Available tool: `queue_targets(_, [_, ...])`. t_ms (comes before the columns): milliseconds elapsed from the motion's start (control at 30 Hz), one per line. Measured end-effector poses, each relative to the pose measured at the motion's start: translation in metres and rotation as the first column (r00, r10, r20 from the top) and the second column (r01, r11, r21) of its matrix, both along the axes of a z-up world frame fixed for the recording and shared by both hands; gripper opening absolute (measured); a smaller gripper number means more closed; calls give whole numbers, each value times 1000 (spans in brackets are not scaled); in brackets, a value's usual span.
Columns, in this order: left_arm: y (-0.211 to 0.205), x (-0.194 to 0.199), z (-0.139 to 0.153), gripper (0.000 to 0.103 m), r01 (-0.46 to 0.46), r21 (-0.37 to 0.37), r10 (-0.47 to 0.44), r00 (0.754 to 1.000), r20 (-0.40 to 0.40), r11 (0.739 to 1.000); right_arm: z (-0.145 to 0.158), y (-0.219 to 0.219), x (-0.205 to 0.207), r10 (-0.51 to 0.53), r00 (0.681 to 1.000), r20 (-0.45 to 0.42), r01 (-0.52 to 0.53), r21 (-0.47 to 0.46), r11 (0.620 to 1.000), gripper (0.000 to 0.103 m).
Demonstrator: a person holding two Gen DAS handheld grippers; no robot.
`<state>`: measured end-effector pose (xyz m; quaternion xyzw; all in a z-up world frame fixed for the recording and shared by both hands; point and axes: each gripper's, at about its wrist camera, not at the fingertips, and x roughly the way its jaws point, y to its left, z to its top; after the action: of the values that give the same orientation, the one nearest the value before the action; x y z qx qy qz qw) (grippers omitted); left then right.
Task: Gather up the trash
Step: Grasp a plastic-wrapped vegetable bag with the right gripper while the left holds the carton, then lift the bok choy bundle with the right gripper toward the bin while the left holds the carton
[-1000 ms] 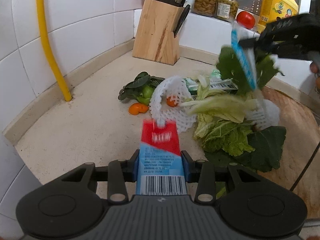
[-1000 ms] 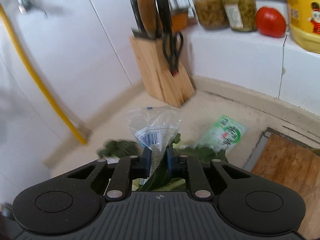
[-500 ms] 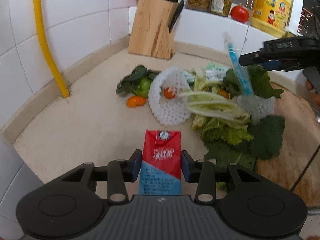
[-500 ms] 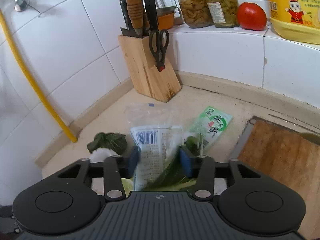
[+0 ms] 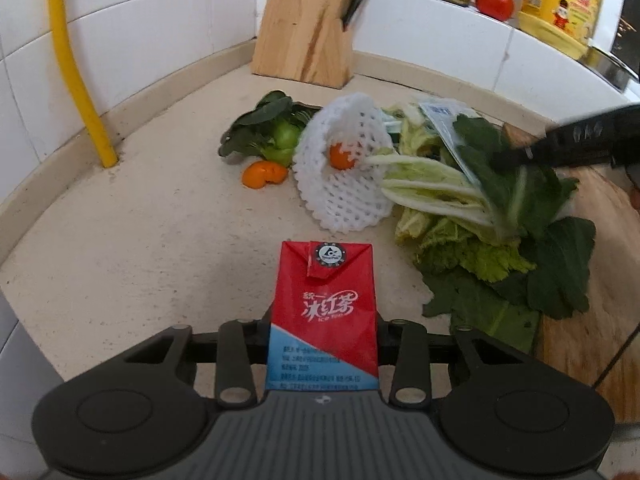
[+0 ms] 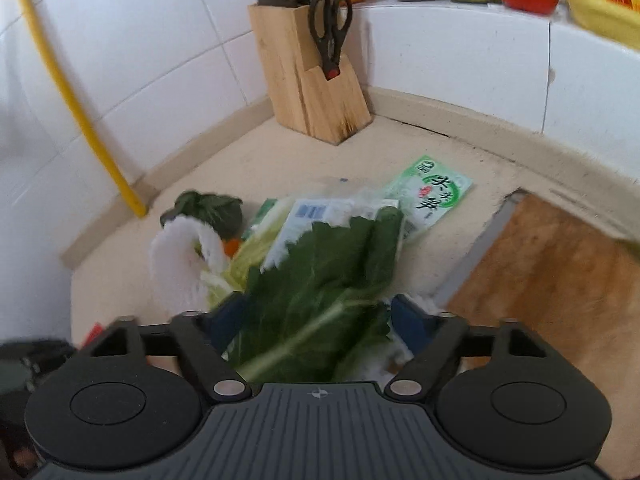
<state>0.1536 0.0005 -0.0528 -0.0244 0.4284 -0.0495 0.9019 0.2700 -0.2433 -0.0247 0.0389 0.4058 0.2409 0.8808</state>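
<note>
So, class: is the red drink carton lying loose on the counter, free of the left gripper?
No: the red drink carton sits clamped in the left gripper.

L gripper (image 5: 323,330): jaws clamped on red/blue carton (image 5: 325,312), bottom centre.
Pile: white foam net (image 5: 344,172), cabbage leaves (image 5: 436,188), centre-right.
R gripper (image 5: 500,158): right edge, over greens.
Knife block (image 5: 306,28): top centre.

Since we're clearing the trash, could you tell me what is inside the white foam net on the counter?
An orange piece shows through the white foam net, whether fruit or peel is unclear. Whatever else sits deeper inside is covered by the mesh. More orange peel lies outside, beside it.
</note>
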Motion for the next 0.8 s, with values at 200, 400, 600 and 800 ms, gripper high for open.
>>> queue_targets(200, [9, -6, 18, 32, -14, -53, 16, 999, 48, 999, 17, -8, -15, -43, 999, -6, 43, 12, 999, 14])
queue_targets(400, [8, -3, 19, 32, 2, -70, 1, 999, 50, 998, 55, -33, -27, -48, 998, 46, 37, 224, 974, 13])
queue_targets(600, [6, -4, 9, 32, 13, -70, -12, 1000, 18, 997, 33, -9, -30, -11, 1000, 1, 11, 14, 1000, 14])
queue_targets(800, [9, -4, 8, 32, 22, -82, -21, 1000, 20, 996, 32, -24, -40, -55, 998, -32, 56, 36, 998, 23])
